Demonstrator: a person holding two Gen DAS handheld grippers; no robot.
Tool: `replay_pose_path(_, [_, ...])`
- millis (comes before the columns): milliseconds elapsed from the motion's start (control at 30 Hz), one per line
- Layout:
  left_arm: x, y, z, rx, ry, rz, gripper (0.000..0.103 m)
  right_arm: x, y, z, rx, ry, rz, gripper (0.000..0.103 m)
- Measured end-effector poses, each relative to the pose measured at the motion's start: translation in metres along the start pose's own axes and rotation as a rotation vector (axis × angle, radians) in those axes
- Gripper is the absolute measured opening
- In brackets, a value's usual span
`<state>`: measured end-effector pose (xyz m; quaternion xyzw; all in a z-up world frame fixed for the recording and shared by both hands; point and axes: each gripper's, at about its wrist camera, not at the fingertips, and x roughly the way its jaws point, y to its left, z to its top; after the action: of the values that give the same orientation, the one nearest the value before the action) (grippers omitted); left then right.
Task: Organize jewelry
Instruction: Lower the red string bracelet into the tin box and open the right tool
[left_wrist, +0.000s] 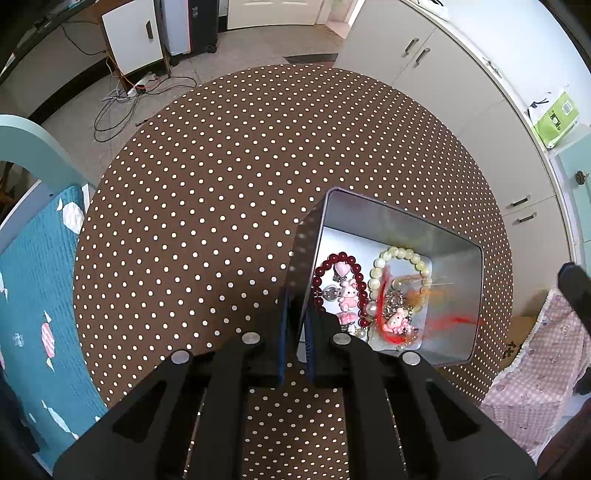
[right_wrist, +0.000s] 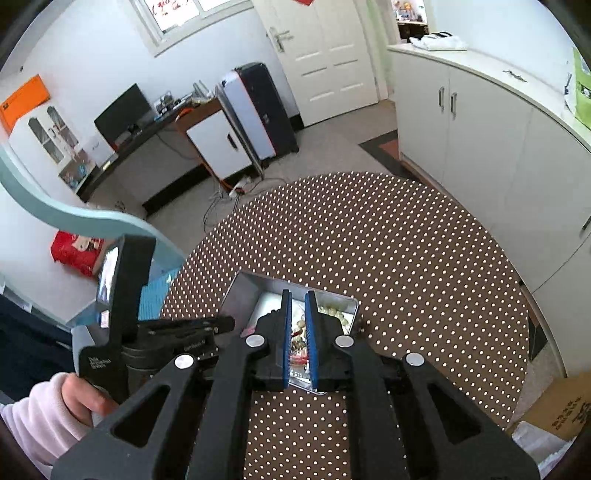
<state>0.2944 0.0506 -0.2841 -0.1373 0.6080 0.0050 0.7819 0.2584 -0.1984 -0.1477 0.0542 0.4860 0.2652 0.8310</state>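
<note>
Your left gripper (left_wrist: 297, 332) pinches the tin's (left_wrist: 458, 295) near wall, steadying it; your right gripper (right_wrist: 297, 339) hangs above, fingers slightly apart, empty; bracelets (left_wrist: 341, 288) already lie inside the tin; next, probably fetch any remaining piece or the lid.

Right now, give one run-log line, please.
left gripper: shut on tin wall | right gripper: slightly open, empty, above tin | jewelry: inside tin

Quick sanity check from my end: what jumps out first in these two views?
The open metal tin on the brown polka-dot tablecloth, holding a dark red bead bracelet, a pale green bead bracelet and pink bunny charms. The left gripper pinches the tin's left wall. The right gripper hovers above it, nothing between its fingers.
</note>
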Motion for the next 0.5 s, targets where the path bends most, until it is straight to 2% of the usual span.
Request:
replay_pose_path(33, [0.000,0.000,0.000,0.001,0.001,0.002,0.008,0.003,-0.001,-0.001,-0.004,0.017,-0.003,0.028])
replay_pose_path(67, [0.000,-0.001,0.000,0.003,0.001,0.004,0.008,0.004,-0.001,-0.001,-0.003,0.027,-0.017,0.051])
replay_pose_path(100, [0.000,-0.001,0.000,0.004,0.002,0.005,0.008,0.004,-0.001,0.001,-0.002,0.024,-0.030,0.057])
replay_pose_path(167, [-0.001,-0.002,0.000,0.010,0.006,0.009,0.008,0.000,-0.001,0.000,0.002,0.000,-0.028,0.058])
replay_pose_path(333, [-0.013,-0.009,-0.002,0.045,-0.015,0.039,0.009,-0.004,-0.005,-0.003,0.025,0.006,-0.040,0.059])
replay_pose_path(400, [-0.021,-0.013,-0.004,0.066,-0.029,0.052,0.024,-0.007,-0.005,-0.004,0.041,0.005,-0.042,0.061])
replay_pose_path(500, [-0.038,-0.018,-0.009,0.097,-0.064,0.063,0.029,-0.013,-0.007,-0.007,0.054,-0.002,-0.050,0.066])
